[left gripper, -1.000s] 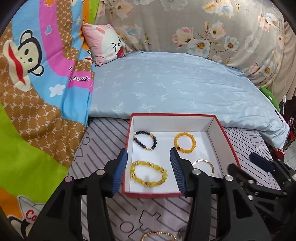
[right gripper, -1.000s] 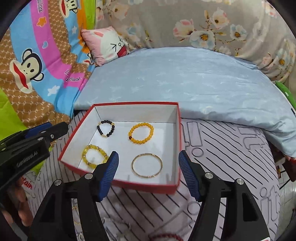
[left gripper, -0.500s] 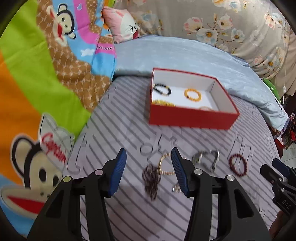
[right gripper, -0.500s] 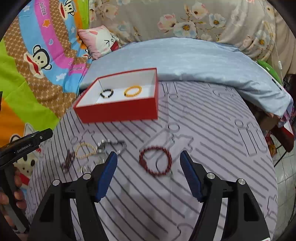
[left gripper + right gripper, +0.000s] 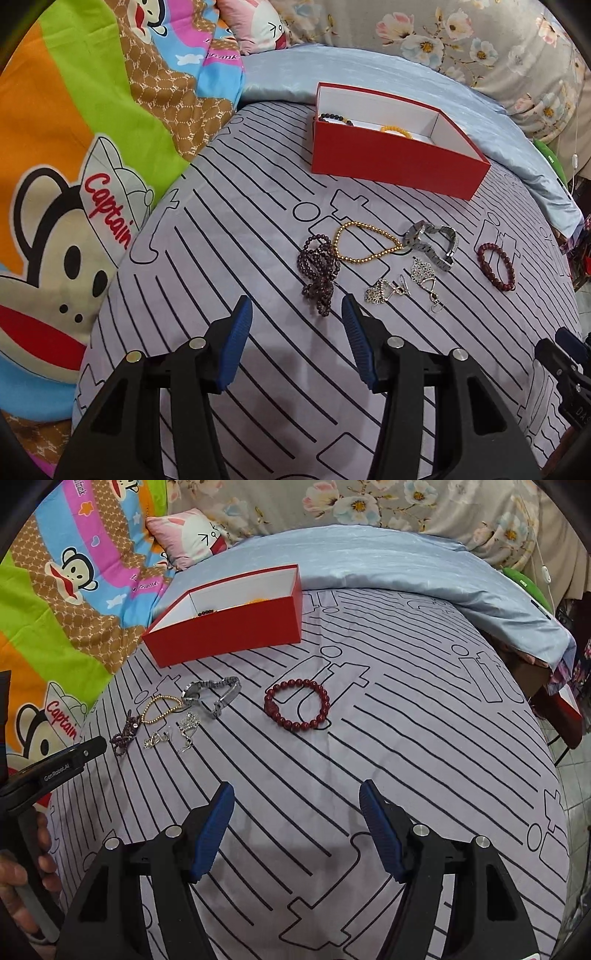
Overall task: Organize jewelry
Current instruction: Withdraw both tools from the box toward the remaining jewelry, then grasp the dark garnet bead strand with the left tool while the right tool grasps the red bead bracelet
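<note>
On the striped bedsheet [image 5: 229,236], ahead of both grippers, lie the loose pieces you have yet to sort. Your left gripper [image 5: 295,325] stands with its jaws apart and nothing between them; your right gripper [image 5: 297,812] stands wider apart, likewise empty.

Key relation for the left side: the dark purple bead strand [image 5: 319,267] lies just ahead of the left fingertips and slightly to the right of their centreline. Its long axis runs roughly away from you, nearly in line with the fingers, so judge the closing direction as crossing the strand. The gold bead chain [image 5: 364,242] touches or overlaps the strand's far end; expect it to drag if both are caught.

Key relation for the right side: the dark red bead bracelet [image 5: 297,705] lies flat, well ahead of the right gripper and close to its centreline. It sits apart from the other pieces. The right hand is the nearer one to it.

Between these, the silver watch [image 5: 432,240] and two silver earrings [image 5: 404,286] lie clustered.

Container: the red box [image 5: 391,166] stands open beyond the loose pieces. A black bead bracelet [image 5: 334,118] and an orange bead bracelet [image 5: 395,130] show above its near wall; the rest of the floor is hidden.
</note>
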Available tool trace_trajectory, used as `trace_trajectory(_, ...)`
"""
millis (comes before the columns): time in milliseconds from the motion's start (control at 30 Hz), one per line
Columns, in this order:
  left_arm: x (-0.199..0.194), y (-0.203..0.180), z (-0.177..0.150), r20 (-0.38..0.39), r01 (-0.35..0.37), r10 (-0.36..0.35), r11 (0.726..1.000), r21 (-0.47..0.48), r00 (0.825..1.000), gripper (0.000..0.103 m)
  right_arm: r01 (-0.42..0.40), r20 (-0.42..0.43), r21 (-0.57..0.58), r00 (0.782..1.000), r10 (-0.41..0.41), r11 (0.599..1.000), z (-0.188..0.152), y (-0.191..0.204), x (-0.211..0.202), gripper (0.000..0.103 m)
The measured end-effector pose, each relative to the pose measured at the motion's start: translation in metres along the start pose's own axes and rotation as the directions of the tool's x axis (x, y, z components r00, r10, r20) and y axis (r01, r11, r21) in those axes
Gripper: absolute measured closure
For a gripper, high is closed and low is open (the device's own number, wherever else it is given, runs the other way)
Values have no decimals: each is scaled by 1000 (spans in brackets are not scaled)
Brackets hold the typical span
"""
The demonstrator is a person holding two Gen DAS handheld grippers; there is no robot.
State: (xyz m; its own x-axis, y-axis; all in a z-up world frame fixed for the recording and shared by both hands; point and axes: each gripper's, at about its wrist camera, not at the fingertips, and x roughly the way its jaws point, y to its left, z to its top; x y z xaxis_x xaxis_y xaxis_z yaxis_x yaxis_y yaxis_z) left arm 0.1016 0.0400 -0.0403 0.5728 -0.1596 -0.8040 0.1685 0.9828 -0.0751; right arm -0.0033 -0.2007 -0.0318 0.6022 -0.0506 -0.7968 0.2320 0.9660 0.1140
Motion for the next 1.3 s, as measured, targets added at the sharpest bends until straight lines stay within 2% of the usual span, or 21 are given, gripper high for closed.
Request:
trace_trajectory(500,36,-5,3,-49,16,-17,1000,-14,999,59,-10,-16,-4,1000,10,1000,2,4,10,36)
trace_trajectory(567,38,-7,4,-44,5,-5,1000,-9,999,65,-9,-18,-6,1000,9,1000,3,4,12,36)
trace_trajectory(633,39,-9,5,-45,12,-12,1000,-3,999,76,-9,-22,-5,1000,9,1000,4,3,15,36)
trace_trajectory(700,40,-10,6,-50,23,-23,1000,-3,999,83,-8,-26,-7,1000,7,1000,6,4,19,36)
trace_trajectory(767,40,-10,8,-53,34,-35,999,-9,998,85,-2,-24,-11,1000,2,1000,8,4,23,36)
trace_trajectory(933,37,-8,10,-53,48,-49,999,-19,997,96,-8,-28,-12,1000,8,1000,21,4,38,36)
trace_trajectory(1033,32,-5,11,-49,46,-47,999,-27,998,97,-8,-22,-1,1000,8,1000,32,1,45,37)
trace_trajectory(1233,26,-1,10,-47,56,-57,998,-29,997,97,11,-9,36,1000,-10,999,51,-11,55,50)
trace_trajectory(1300,25,0,9,-48,58,-59,998,-29,997,97,18,-16,41,1000,-18,999,55,-14,61,58)
